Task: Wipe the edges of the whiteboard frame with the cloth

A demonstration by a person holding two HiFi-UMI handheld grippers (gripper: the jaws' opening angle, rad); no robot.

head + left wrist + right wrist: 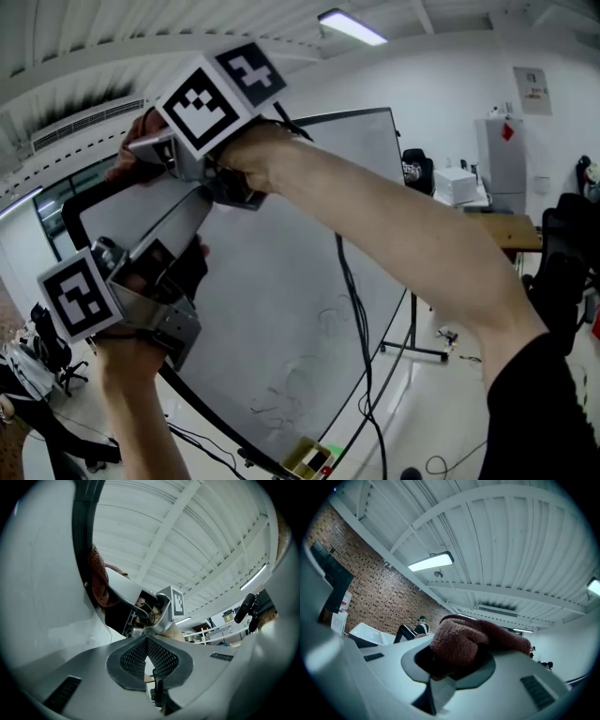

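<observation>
The whiteboard stands tilted, with a black frame round it. My right gripper is raised to the frame's top left corner and is shut on a reddish-brown cloth; the cloth bulges between its jaws in the right gripper view. In the left gripper view the cloth lies against the black frame, with the right gripper behind it. My left gripper sits just below, pointing up along the board; its mesh pads meet with nothing between them.
A black cable hangs from my right arm across the board's face, which carries faint scribbles. A small yellow-green object sits at the board's bottom edge. The board's stand, a wooden table and chairs are at the right.
</observation>
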